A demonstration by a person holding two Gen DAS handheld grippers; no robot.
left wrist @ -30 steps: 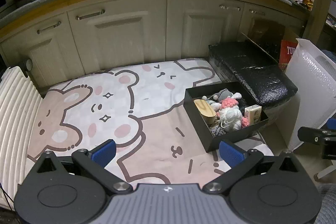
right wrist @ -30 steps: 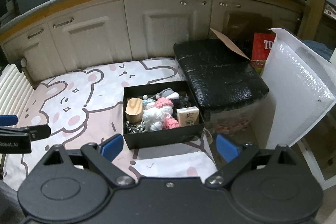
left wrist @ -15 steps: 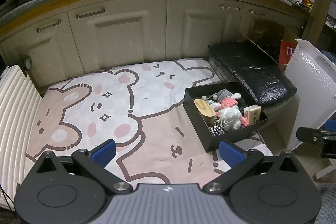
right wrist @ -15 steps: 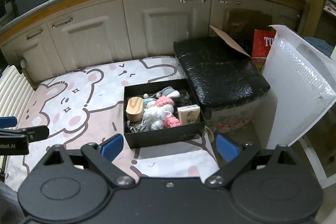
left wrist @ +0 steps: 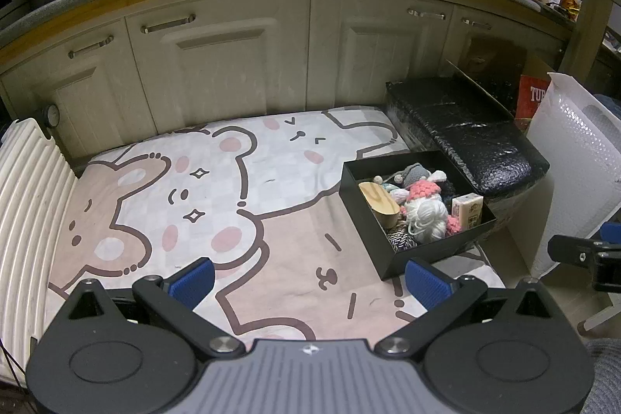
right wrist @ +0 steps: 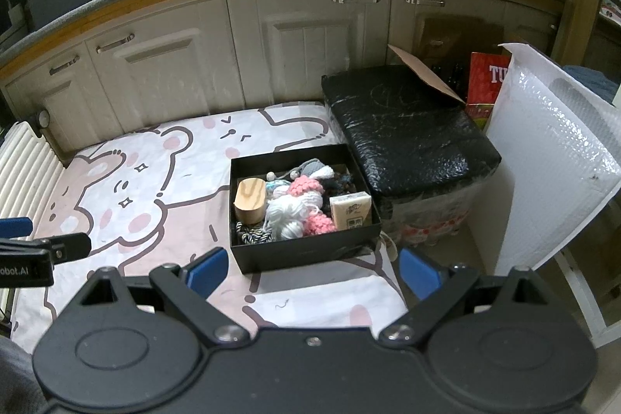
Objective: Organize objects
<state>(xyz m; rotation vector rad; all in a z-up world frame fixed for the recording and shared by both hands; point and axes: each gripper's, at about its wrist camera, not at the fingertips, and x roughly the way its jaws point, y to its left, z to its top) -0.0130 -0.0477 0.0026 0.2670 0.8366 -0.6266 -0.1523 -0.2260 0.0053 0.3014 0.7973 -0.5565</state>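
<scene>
Both grippers hovered over the cartoon mat (left wrist: 240,189).
The left gripper (left wrist: 310,282) and right gripper (right wrist: 312,272) held jaws wide apart, empty, near the black box (right wrist: 310,253) of yarn.

Both tongs (left wrist: 308,282) (right wrist: 312,268) are black, with blue pads (left wrist: 193,281), silver screws and round discs.

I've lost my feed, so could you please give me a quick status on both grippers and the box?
Both hand-held grippers, left and right, open and empty. Black box of yarn and trinkets on the bear mat, untouched. Nothing blocking the approach.
</scene>
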